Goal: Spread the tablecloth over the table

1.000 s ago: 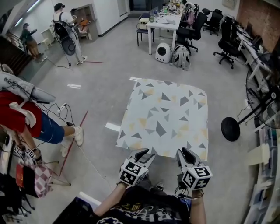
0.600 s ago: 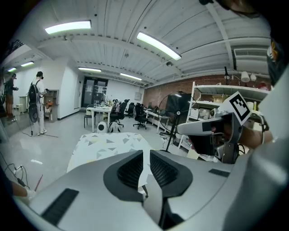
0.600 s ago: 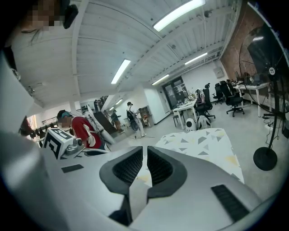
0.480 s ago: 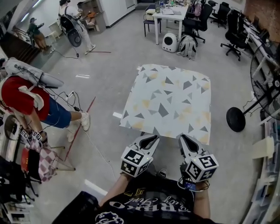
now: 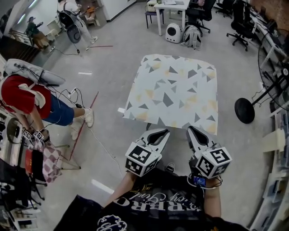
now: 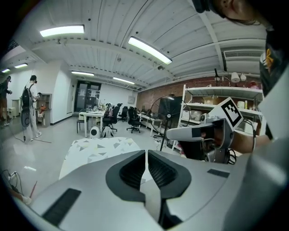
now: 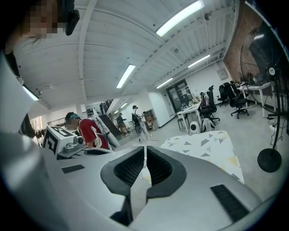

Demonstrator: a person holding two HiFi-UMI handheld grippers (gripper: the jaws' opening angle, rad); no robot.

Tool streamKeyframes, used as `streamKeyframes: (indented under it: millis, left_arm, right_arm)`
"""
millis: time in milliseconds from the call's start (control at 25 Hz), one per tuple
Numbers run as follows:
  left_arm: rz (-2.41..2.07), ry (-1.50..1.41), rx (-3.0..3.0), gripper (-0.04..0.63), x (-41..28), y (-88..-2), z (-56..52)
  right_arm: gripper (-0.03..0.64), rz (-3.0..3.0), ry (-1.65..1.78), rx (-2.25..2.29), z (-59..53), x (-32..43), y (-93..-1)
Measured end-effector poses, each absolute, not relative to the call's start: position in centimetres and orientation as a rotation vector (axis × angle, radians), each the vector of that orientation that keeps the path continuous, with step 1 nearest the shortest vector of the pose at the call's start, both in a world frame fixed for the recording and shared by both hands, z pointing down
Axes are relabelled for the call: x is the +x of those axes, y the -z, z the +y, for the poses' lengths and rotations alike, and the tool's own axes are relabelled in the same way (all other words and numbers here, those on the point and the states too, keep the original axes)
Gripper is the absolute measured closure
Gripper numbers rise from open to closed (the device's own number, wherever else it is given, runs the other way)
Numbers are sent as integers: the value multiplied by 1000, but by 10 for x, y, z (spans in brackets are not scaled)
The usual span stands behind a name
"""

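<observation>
The tablecloth (image 5: 174, 92), white with grey and yellow triangles, lies flat over the table with its near edge hanging. It also shows ahead in the left gripper view (image 6: 97, 146) and the right gripper view (image 7: 203, 143). My left gripper (image 5: 163, 132) is just short of the cloth's near edge, left of centre. My right gripper (image 5: 193, 130) is beside it, to the right. Both have just been closing and are now shut with nothing between the jaws (image 6: 146, 152) (image 7: 145, 148). Neither touches the cloth.
A standing fan's round base (image 5: 245, 110) sits on the floor right of the table. A person in red (image 5: 27, 97) stands at the left among cables and gear. A white desk (image 5: 174, 9), chairs and a backpack (image 5: 192, 36) lie beyond.
Both grippers have drawn back from the cloth's near edge toward my body, rising a little. Their jaws, apart a second ago, have closed empty.
</observation>
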State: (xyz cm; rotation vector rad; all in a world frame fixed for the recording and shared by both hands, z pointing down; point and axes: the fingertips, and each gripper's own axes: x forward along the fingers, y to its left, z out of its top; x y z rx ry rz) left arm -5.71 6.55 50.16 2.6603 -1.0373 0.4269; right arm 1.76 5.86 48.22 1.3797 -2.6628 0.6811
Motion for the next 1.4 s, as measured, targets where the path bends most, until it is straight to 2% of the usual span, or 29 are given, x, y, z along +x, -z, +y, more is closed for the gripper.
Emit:
streamKeyframes:
  millis: [1400]
  left_arm:
    - [-975, -487, 2723, 563, -37, -500, 77]
  right_arm:
    - [601, -2630, -702, 1384, 58, 34, -488]
